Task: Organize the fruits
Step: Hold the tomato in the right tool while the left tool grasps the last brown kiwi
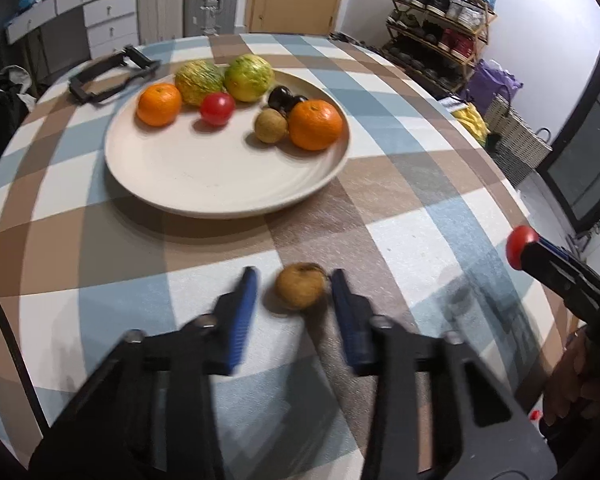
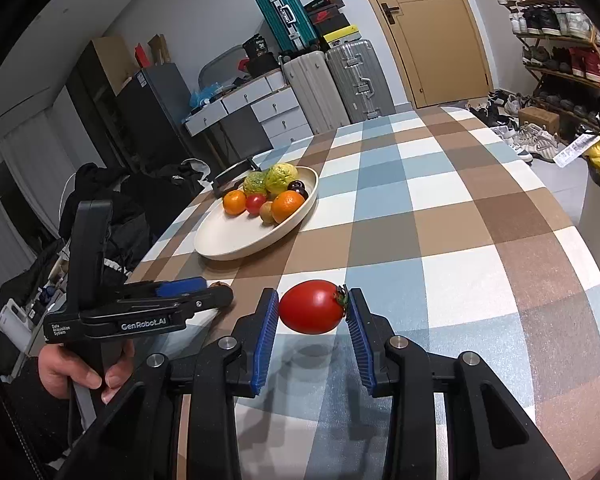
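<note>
Your left gripper (image 1: 294,280) sits low over the checked tablecloth (image 1: 420,240) with its jaws spread wide, and the small brown fruit (image 1: 301,286) lies on the cloth right between the blue pads (image 1: 244,308); its right side looks to be touching or almost touching the right pad, while a clear gap remains on the left. That fruit is roundish with no obvious long axis, so closing straight in should likely suit it. Beyond it, toward the far left of the table, the cream plate (image 1: 220,184) already carries two oranges, two green-yellow fruits, a red one, a brown one and some dark ones, with its near half bare. Further right, your right gripper (image 2: 312,308) holds the red tomato (image 2: 311,307) pinched between its pads and lifted off the cloth, its shadow lying beneath. The tomato's long axis runs across the jaws, stem end against the right pad. The plate lies ahead and to the left of both grippers, and your left one seems the nearer to it.
</note>
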`<state>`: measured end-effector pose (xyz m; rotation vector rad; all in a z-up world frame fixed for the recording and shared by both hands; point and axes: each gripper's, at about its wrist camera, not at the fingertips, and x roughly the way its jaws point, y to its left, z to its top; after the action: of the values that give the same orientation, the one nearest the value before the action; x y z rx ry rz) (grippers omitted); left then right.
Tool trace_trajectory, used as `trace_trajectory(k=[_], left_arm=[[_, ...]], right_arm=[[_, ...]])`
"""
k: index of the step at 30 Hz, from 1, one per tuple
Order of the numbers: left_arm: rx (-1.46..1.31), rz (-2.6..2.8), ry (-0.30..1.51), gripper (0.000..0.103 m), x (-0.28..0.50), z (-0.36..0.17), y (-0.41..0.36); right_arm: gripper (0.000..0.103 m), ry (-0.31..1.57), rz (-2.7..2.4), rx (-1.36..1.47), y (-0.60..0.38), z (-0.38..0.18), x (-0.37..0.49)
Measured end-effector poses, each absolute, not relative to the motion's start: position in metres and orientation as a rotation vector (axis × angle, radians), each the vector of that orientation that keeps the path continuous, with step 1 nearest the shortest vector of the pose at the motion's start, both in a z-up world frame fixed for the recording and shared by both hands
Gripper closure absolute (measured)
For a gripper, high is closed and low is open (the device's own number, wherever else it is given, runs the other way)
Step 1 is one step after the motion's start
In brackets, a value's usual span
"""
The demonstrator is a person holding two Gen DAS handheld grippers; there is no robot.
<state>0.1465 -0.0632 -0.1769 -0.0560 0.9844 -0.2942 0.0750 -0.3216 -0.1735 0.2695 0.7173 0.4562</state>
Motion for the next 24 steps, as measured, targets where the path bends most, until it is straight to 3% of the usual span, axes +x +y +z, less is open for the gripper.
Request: trace_trajectory(k=[24], left_arm=[[-0.072, -0.374, 0.866, 0.078, 0.155, -0.125, -0.034]], right_arm=[[0.067, 0.657, 0.535, 0.231, -0.286, -0.142, 0.101]])
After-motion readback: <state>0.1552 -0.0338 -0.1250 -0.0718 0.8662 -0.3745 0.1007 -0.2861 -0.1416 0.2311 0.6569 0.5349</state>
